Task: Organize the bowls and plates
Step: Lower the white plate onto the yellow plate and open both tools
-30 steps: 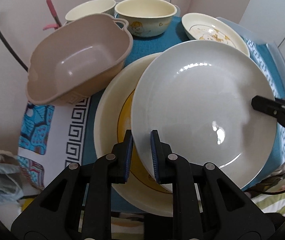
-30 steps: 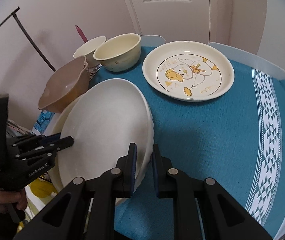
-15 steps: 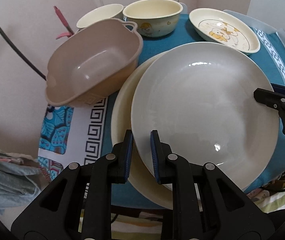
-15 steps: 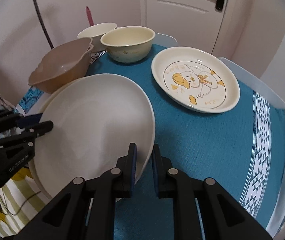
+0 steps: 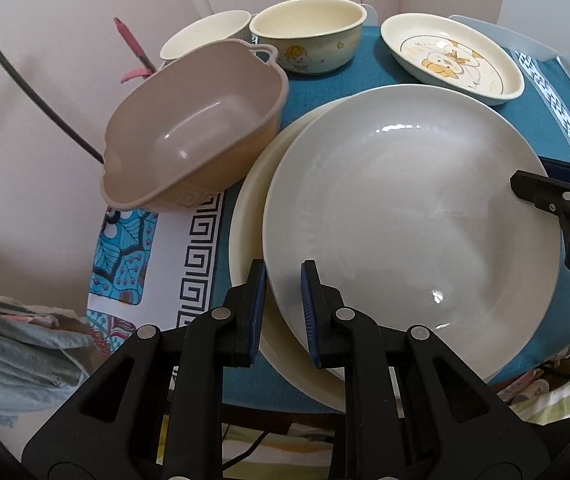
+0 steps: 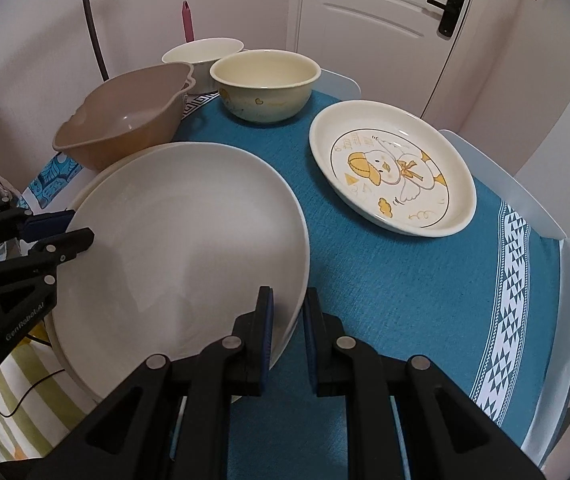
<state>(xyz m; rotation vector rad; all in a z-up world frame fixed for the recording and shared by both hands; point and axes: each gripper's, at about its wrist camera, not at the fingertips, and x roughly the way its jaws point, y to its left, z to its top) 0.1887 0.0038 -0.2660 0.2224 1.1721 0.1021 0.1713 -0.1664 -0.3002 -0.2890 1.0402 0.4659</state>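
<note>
While both of your grippers clamp one plate, each wrist camera shows things the other lacks.

Left grip: your left gripper [image 5: 283, 308] is closed on the near rim of the white plate [image 5: 405, 216], one blue pad under the rim and one on its upper face, at lower centre of the left view.

Right grip: your right gripper [image 6: 287, 332] pinches the same white plate [image 6: 181, 248] at its edge, lower centre of the right view; its jaws are closed on that rim.

Plate position: the white plate lies over a larger cream plate [image 5: 249, 216], whose rim shows as a crescent to the left.

Left view only: a patterned mat [image 5: 125, 248] with a key border at lower left, crumpled cloth [image 5: 17, 352] at the far lower left, and the duck print on the side of the cream bowl [image 5: 309, 40].

Right view only: a white door [image 6: 385, 20] with a black handle [image 6: 449, 10] at upper right, and the full duck drawing in the duck plate [image 6: 393, 176] at right centre.

Both views: the tan basin [image 5: 193, 128] sits upper left, just beside the stacked plates, with a white bowl [image 5: 205, 36] behind it, all on the teal cloth [image 6: 405, 280].

Cross-sightings: each camera catches the other gripper at the frame edge, on the plate's opposite rim.
</note>
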